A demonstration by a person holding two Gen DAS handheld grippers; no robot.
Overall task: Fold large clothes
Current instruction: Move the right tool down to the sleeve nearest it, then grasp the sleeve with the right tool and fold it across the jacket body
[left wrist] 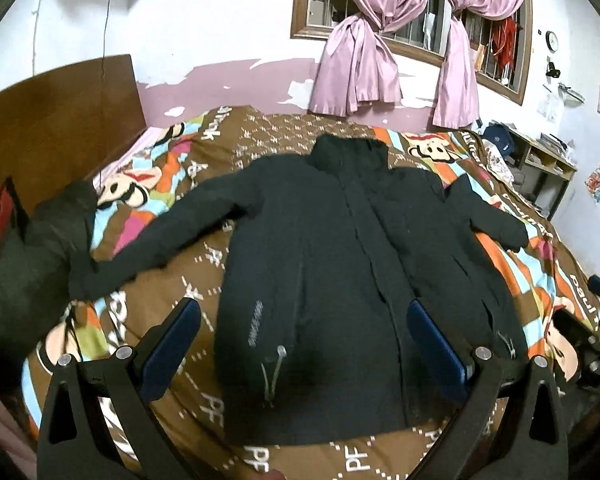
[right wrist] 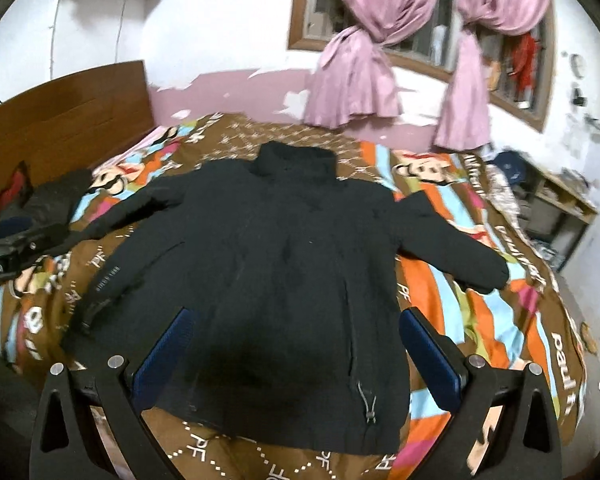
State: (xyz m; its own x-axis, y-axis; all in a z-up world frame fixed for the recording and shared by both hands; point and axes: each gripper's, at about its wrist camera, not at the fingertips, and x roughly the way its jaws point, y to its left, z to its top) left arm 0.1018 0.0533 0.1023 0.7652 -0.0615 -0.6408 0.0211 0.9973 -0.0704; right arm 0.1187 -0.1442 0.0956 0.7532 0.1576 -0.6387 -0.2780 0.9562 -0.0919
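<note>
A large black jacket point(left wrist: 332, 264) lies flat, front up, on the bed, with its collar toward the window and both sleeves spread out. It also shows in the right wrist view point(right wrist: 284, 264). My left gripper point(left wrist: 304, 312) is open and empty above the jacket's hem, left of its zipper. My right gripper point(right wrist: 296, 320) is open and empty above the hem's right half. The right gripper's body shows at the right edge of the left wrist view point(left wrist: 588, 344), and the left gripper's body shows at the left edge of the right wrist view point(right wrist: 16, 248).
The bed has a brown cartoon-print cover point(left wrist: 204, 280) and a wooden headboard point(left wrist: 56, 128) at the left. A dark pile of clothes point(left wrist: 32, 256) lies at the bed's left side. Pink curtains point(left wrist: 360, 64) hang at the window; a shelf point(left wrist: 540, 160) stands at the right.
</note>
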